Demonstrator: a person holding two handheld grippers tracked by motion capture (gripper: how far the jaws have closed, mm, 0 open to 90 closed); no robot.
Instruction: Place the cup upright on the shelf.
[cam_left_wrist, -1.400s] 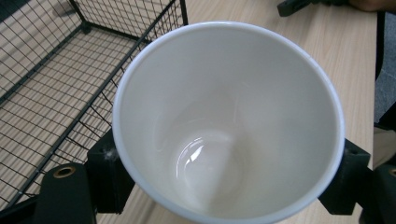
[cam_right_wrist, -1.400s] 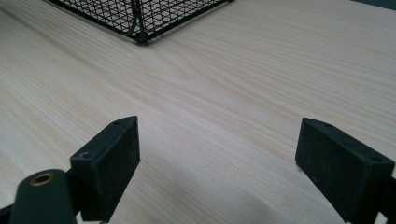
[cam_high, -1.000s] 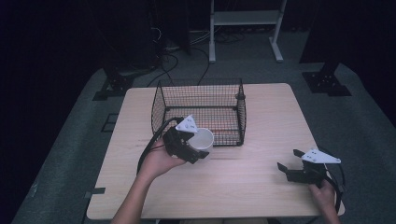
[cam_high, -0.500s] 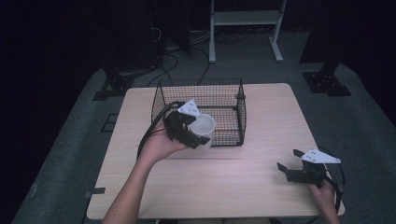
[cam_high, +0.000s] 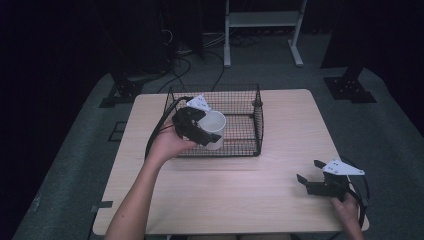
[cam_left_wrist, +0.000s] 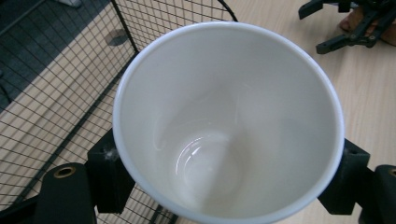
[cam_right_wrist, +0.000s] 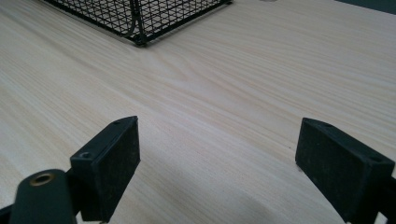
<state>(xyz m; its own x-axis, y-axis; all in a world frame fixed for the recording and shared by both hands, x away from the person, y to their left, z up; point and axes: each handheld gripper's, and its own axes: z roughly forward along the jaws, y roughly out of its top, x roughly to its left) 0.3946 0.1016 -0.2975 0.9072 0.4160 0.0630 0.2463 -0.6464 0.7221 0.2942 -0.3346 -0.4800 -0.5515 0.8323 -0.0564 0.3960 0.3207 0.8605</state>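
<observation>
the left gripper (cam_high: 207, 135) clamps the white cup (cam_high: 214, 129) over the wire basket's (cam_high: 250, 122) near edge; the right gripper (cam_high: 307, 177), jaws wide, rests on open table (cam_high: 240, 190).

No readable text, label, brand, number or sign appears on anything in these views.
</observation>
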